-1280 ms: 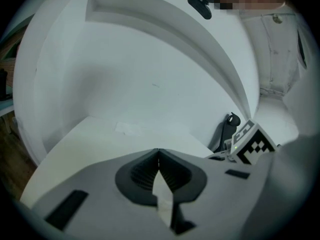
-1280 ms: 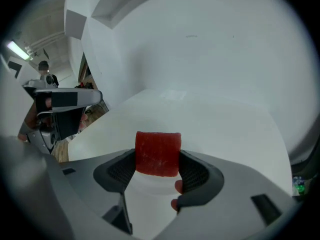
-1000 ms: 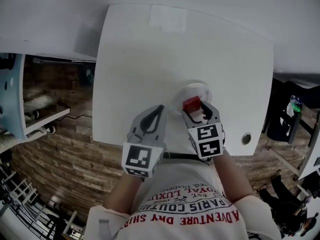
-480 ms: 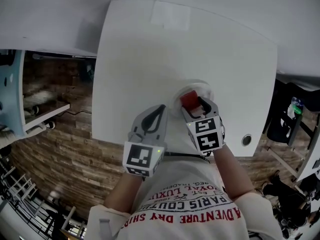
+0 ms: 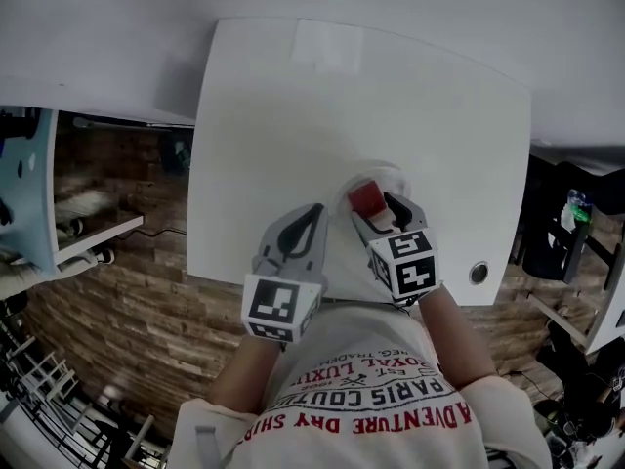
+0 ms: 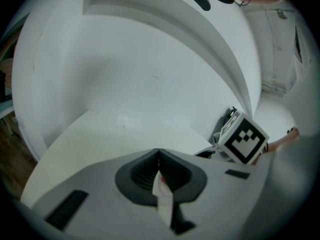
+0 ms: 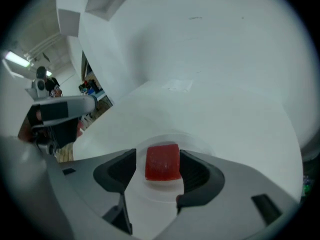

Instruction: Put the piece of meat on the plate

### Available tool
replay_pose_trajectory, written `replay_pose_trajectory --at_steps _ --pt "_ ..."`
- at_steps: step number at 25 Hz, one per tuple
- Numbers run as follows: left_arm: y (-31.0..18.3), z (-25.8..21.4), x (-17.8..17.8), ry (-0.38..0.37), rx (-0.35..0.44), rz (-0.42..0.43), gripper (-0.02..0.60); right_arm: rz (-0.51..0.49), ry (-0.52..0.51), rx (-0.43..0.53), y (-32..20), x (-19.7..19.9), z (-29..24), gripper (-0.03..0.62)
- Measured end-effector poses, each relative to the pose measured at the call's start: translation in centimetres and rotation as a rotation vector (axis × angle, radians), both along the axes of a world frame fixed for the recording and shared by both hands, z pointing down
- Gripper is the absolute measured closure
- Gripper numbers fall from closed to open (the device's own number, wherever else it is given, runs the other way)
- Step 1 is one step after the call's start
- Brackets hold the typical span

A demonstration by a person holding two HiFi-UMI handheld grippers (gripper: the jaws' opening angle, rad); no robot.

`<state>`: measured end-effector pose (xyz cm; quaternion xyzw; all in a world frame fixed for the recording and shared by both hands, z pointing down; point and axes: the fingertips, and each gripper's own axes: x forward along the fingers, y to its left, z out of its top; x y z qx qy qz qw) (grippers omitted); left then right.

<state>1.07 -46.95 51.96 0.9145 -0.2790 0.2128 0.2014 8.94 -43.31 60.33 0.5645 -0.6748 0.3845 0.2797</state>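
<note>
A red cube of meat (image 5: 366, 199) (image 7: 162, 162) lies on a small clear plate (image 5: 394, 175) (image 7: 200, 145) on the white table (image 5: 293, 115). My right gripper (image 5: 376, 211) (image 7: 157, 168) is open. Its jaws straddle the meat, with a clear gap on the left side and the right pad very close. My left gripper (image 5: 311, 213) (image 6: 159, 156) rests shut on the table just left of the plate. A thin white strip shows at the seam of its jaws. The right gripper's marker cube (image 6: 245, 139) shows in the left gripper view.
The near table edge runs just under both grippers, with a brick-patterned floor (image 5: 117, 320) below. A round grommet (image 5: 479, 273) sits at the table's near right corner. A pale label (image 5: 327, 42) lies at the far edge. A shelf unit (image 5: 39, 213) stands at left.
The right gripper has turned a little with the meat still between its jaws on the plate. The left gripper has not moved.
</note>
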Motion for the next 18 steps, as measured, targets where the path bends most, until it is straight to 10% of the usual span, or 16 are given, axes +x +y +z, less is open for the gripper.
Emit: replay_pose_trajectory --at_steps 10,18 --pt "0.5 -5.7 1.8 0.083 0.081 0.052 0.574 0.093 -0.029 0.264 -1.0 1.6 -9.6 0.535" --pt "0.2 -10.9 3.5 0.147 0.193 0.118 0.574 0.141 0.084 0.561 -1.6 3.2 -19.1 0.582"
